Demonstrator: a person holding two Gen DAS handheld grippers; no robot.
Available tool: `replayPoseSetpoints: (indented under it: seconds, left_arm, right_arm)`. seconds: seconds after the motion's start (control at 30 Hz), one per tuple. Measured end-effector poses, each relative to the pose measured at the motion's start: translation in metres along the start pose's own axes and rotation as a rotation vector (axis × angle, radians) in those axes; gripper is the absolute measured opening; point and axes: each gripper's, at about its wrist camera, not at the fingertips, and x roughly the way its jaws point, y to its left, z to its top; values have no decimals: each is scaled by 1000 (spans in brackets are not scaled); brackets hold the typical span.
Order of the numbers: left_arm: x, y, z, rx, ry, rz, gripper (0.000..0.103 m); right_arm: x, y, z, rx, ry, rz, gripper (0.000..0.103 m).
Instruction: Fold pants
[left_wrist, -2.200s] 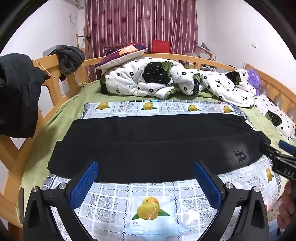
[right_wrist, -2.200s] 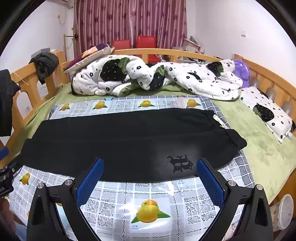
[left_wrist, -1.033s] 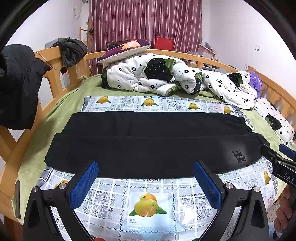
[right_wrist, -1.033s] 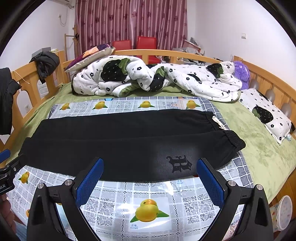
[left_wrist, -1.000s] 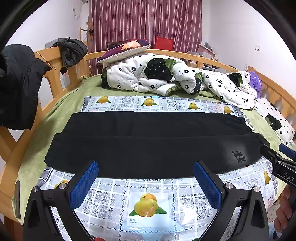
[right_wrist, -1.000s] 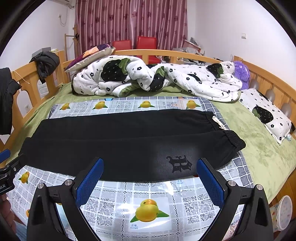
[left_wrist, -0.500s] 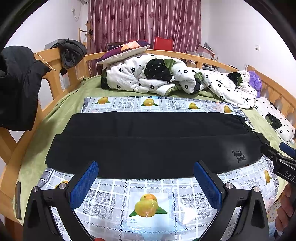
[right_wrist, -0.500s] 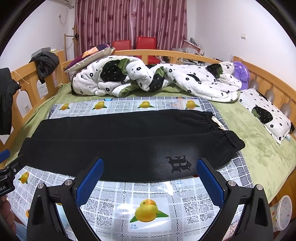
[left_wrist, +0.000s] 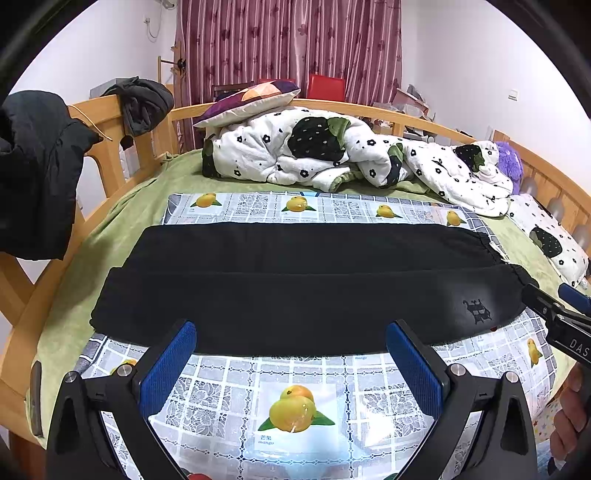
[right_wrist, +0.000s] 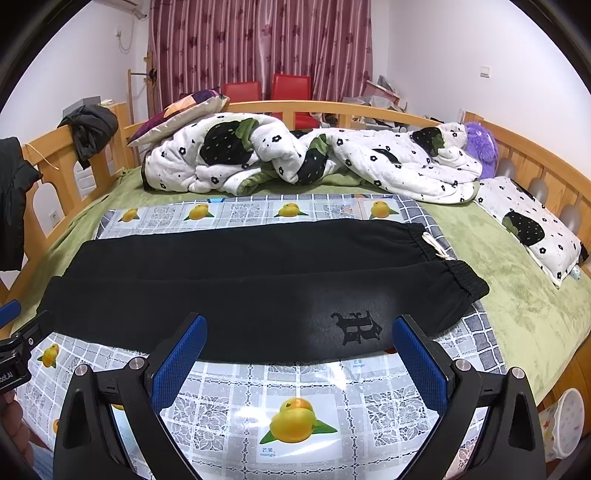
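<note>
Black padded jacket draped over the wooden bed rail at far left, dark grey garment slung on the next post along. Green bed sheet beneath, covered in front by a glossy checked plastic mat printed with mangoes. Laid flat across that mat, lengthwise from left to right: black fleece pants, one leg partly overlapping the other, leg ends at left, elastic waistband at right with a white drawstring showing, dark embroidered logo near the waist end. Hovering just short of the near edge, left gripper with blue-padded fingers spread wide, holding nothing, not touching the cloth. Further right, likewise, right gripper, blue pads wide apart and empty, lined up before the logo. Behind the pants, rumpled white quilt with black flowers and strawberries heaped across the bed, patchwork purple pillow leaning on its left end. Maroon striped curtain and red chairs beyond. At far right, purple plush toy against the rail, white strawberry-print pillow just below it.
</note>
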Motion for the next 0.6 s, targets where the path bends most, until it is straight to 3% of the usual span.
replayPoseSetpoints:
  seconds: [0.6]
  left_arm:
    - [-3, -2, 2, 2, 1, 0, 103]
  right_arm:
    - [-1, -2, 0, 3, 0, -2, 99]
